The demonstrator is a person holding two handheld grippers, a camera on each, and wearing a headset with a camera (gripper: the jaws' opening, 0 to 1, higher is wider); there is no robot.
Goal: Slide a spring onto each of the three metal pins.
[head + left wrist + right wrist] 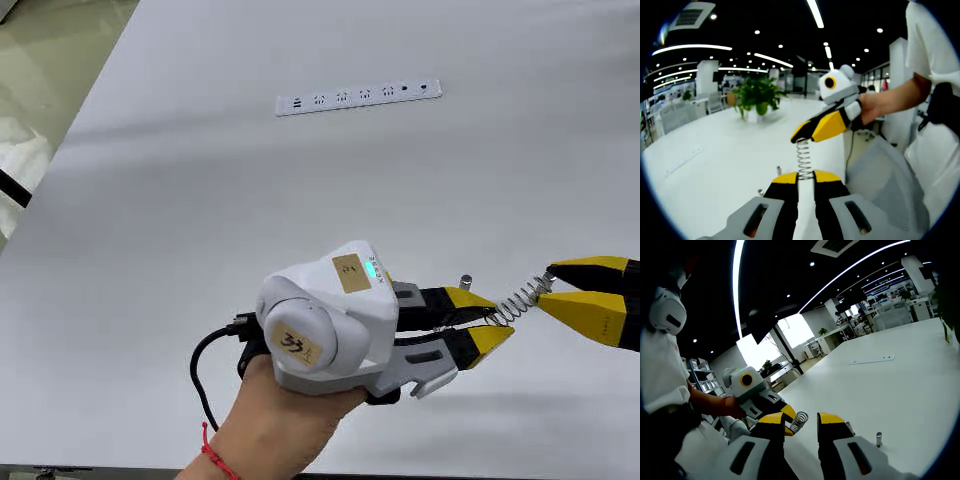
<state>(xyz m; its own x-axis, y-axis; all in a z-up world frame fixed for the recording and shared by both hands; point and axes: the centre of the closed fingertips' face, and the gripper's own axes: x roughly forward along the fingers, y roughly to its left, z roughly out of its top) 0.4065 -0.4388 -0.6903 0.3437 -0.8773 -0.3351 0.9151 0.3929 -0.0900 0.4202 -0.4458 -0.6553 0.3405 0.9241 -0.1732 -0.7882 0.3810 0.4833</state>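
Quick update: my left gripper [505, 317] is clamped on one end of a spring [518, 300], holding it up in the air just right of the pin [465, 282] as the head view shows it. The pin stands on the table [250, 220] with nothing on it yet. My right gripper [545, 286] has its tips at the spring's other end, further out from the pin. I honestly can't tell if that one is squeezing. In the left gripper view it looks pinched, but its own view shows a gap beside the coil.

My take on doing this bit well: only one side should own the spring. I'd free one end and tip the spring upright so its open end looks straight down over the pin. I'd grip the coils lightly from the side so they don't squash or ping off. Line up first, then lower slowly. If it snags on the pin's top, wiggle, don't shove.
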